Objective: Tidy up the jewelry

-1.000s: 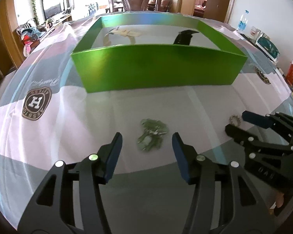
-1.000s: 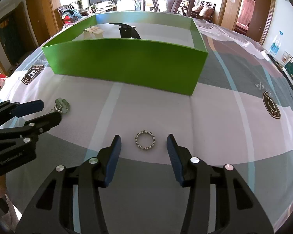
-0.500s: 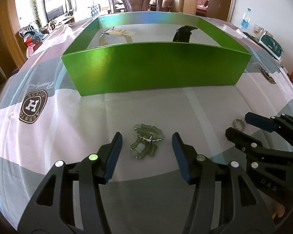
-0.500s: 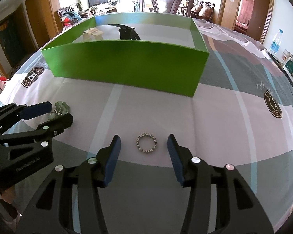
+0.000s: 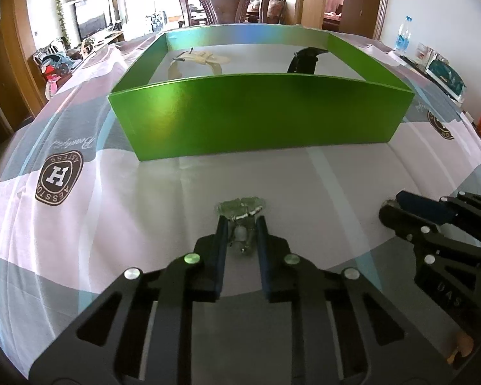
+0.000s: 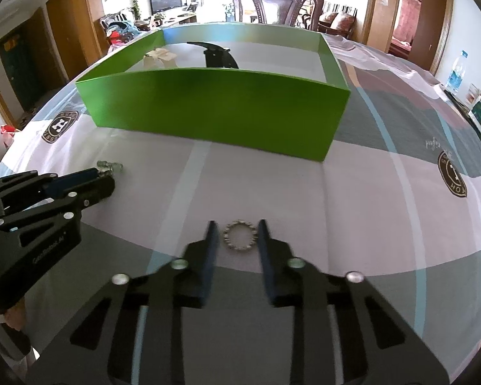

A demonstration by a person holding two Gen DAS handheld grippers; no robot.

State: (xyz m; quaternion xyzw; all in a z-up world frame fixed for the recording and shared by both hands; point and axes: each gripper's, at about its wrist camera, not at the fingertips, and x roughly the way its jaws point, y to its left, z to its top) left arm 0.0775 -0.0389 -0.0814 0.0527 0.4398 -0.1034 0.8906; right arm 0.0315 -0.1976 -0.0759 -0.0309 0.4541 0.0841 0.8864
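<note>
A pale green jewelry piece (image 5: 240,210) lies on the tablecloth in front of a green box (image 5: 259,115). My left gripper (image 5: 241,224) has its jaws narrowed around the piece's near end, touching it. A beaded silver ring (image 6: 240,235) lies on the cloth between the fingertips of my right gripper (image 6: 237,229), whose jaws are narrowed and close on both sides of it. In the right wrist view the left gripper (image 6: 102,179) sits at the left with the green piece (image 6: 109,166) at its tip. The box holds a cream item (image 5: 202,57) and a black item (image 5: 306,59).
The green box (image 6: 221,112) stands upright across the table behind both grippers. The right gripper (image 5: 397,207) shows at the right of the left wrist view. A water bottle (image 5: 403,37) and boxes stand at the far right table edge. A wooden chair (image 5: 224,3) stands behind.
Both grippers have moved forward and down over their pieces. Both jaws have narrowed from wide open to close around the green piece and the ring.
</note>
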